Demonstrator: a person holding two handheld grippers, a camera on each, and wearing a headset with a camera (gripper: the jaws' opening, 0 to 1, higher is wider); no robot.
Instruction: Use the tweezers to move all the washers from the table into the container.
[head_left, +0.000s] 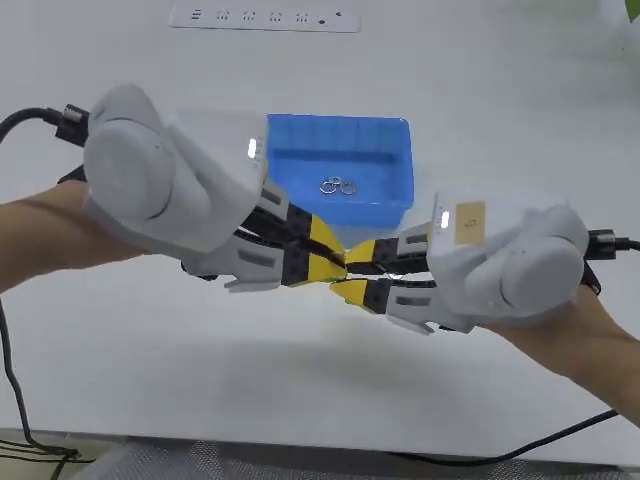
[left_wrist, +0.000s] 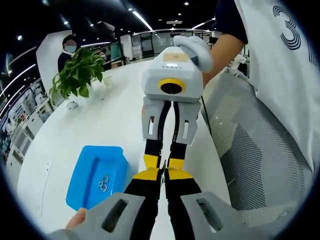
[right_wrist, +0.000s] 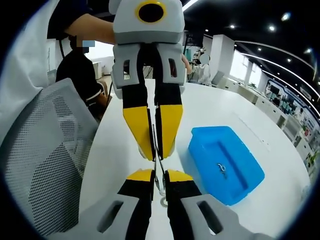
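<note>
White tabletop (head_left: 120, 340): left gripper (right_wrist: 157, 155) and right gripper (right_wrist: 160, 174) both pinch tweezers (right_wrist: 158, 165), which are near-closed with tips at washer (right_wrist: 164, 202), grasp unclear; a steady squeeze seems needed before lifting.

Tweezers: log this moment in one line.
left gripper: shut on tweezers | right gripper: shut on tweezers | washer: by tweezers' tip | container: holds washers

White table (head_left: 500, 90) carries a blue container (head_left: 380, 208) and, farther back, a power strip (head_left: 265, 18)

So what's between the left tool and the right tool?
The tweezers, thin metal bridging left tool and right tool, clearest in the right gripper view.
</note>
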